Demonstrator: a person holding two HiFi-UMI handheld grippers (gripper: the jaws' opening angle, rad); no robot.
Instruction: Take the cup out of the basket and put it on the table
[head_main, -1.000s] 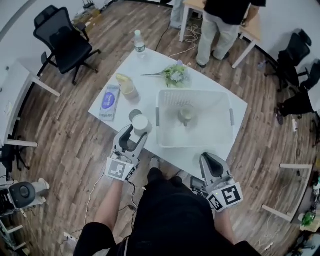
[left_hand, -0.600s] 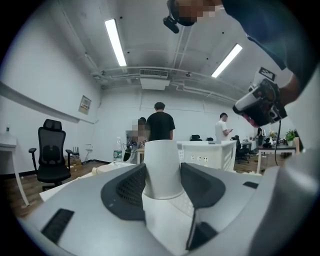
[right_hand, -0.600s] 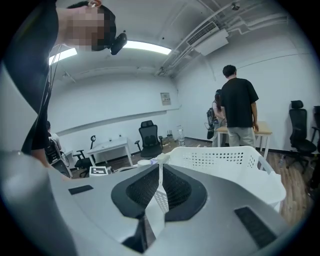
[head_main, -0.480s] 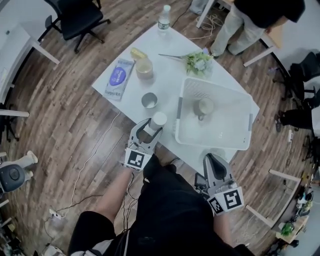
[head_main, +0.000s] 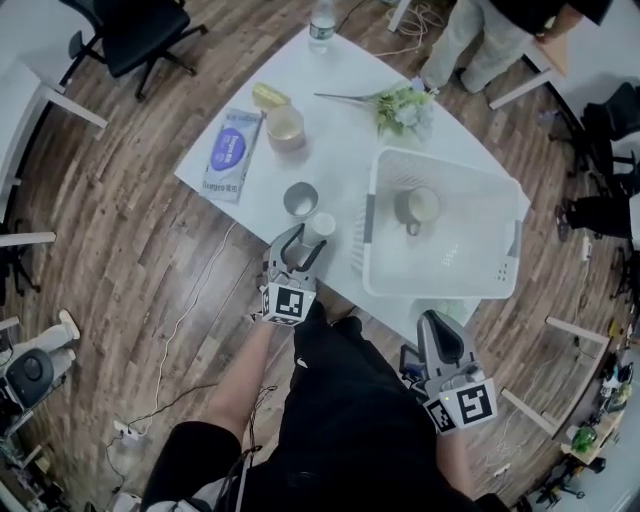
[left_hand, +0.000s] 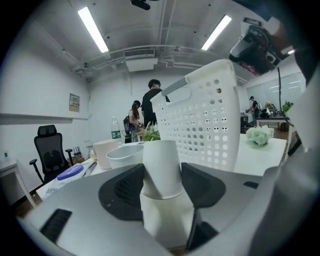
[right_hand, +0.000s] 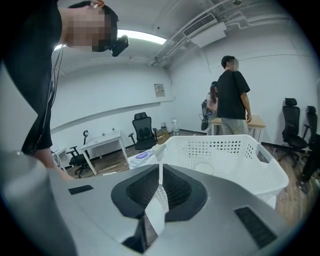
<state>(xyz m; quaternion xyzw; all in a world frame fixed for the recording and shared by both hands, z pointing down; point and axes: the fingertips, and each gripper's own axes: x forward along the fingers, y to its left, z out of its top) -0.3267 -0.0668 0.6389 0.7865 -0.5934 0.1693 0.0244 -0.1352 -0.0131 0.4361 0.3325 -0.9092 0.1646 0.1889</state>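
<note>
Lowered since a second ago, the left gripper (head_main: 305, 243) grips the white cup (head_main: 320, 226) in its jaws just left of the basket (head_main: 480, 272), by the desk (head_main: 335, 150) edge beside a grey bowl (head_main: 299, 199). The right gripper (head_main: 438, 324), jaws closed and empty, hangs off the basket's near side.

Tables: one white table (head_main: 340, 150).
Baskets: one white basket (head_main: 440, 288).
Mugs: one mug (head_main: 418, 206), inside the basket.
Other drinking vessels: one white cup (head_main: 320, 226) and one tan cup (head_main: 285, 125).
Bowls: one grey bowl (head_main: 300, 199).
Bottles: one water bottle (head_main: 320, 18).
Packets: one purple packet (head_main: 228, 153).
Flowers: one bunch of flowers (head_main: 403, 105).
Unidentified: one yellow item (head_main: 269, 96).
Grippers: two, a left gripper (head_main: 303, 240) and a right gripper (head_main: 438, 322).
Bystanders: one standing person (head_main: 470, 50).
</note>
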